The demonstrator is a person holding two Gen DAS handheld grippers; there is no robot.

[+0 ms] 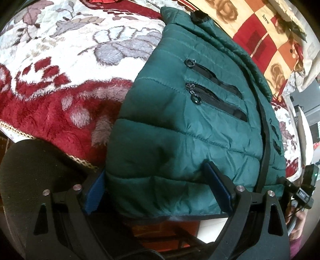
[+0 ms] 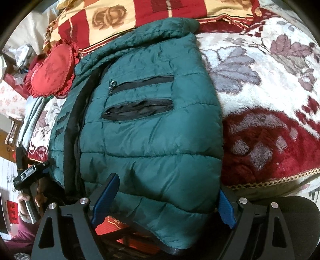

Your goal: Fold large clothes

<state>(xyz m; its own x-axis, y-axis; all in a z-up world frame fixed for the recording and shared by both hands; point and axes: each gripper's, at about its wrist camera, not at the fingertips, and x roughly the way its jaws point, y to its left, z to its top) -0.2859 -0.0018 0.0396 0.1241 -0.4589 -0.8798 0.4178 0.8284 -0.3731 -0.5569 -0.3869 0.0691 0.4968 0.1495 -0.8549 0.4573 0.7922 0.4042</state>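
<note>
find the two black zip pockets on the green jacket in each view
Left wrist: the zip pockets sit right of centre in the upper half, slanting down to the right.
Right wrist: the zip pockets sit just left of centre, running nearly level, one above the other.
Shared landmark: the rose-patterned red and cream checked cloth beyond the jacket's far end.

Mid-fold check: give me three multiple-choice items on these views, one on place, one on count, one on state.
1. The jacket lies on:
A. a floral blanket
B. a bare floor
C. a hanger

2. Zip pockets visible on the near panel:
A. none
B. two
C. five

3. The lower pocket is:
A. sewn flat
B. buttoned
C. gaping open

Answers: 1 A, red and white pile shows all round it. 2 B, two black zip lines run one above the other. 3 C, black lining shows in the slit.
</note>
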